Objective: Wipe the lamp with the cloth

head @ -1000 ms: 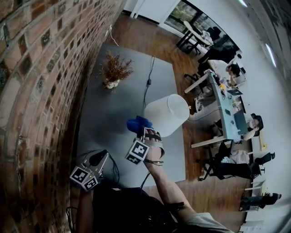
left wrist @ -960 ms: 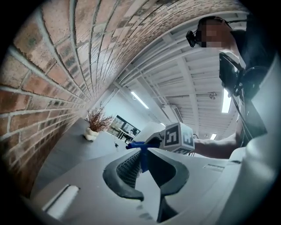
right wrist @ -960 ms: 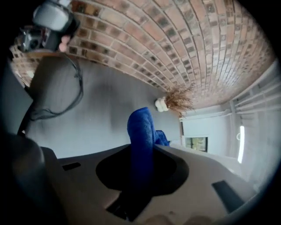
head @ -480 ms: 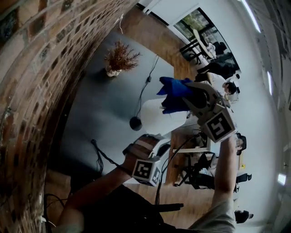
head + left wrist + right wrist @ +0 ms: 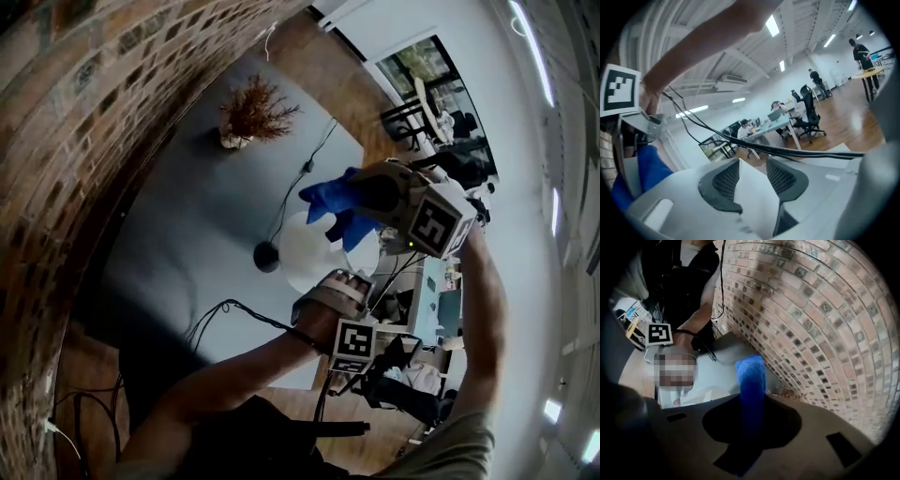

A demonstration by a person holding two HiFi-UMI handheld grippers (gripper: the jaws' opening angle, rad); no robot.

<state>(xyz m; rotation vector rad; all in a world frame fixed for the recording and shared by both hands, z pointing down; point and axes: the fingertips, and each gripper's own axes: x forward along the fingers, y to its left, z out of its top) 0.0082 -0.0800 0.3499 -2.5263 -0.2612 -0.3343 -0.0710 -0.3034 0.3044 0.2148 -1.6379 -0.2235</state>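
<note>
We are holding the right gripper [image 5: 751, 427] with its jaws clamped narrowly on the blue cloth [image 5: 336, 199]. The cloth is showing just above the white lamp [image 5: 302, 251] in the middle of the head view. The lamp is sitting on the grey counter [image 5: 187, 216], below the dried plant [image 5: 255, 111] at upper centre. Our left gripper [image 5: 752, 174] is reaching in at the shade's lower right. Its jaws have just been opening and are now standing fairly wide, with white shade showing between them.
</note>
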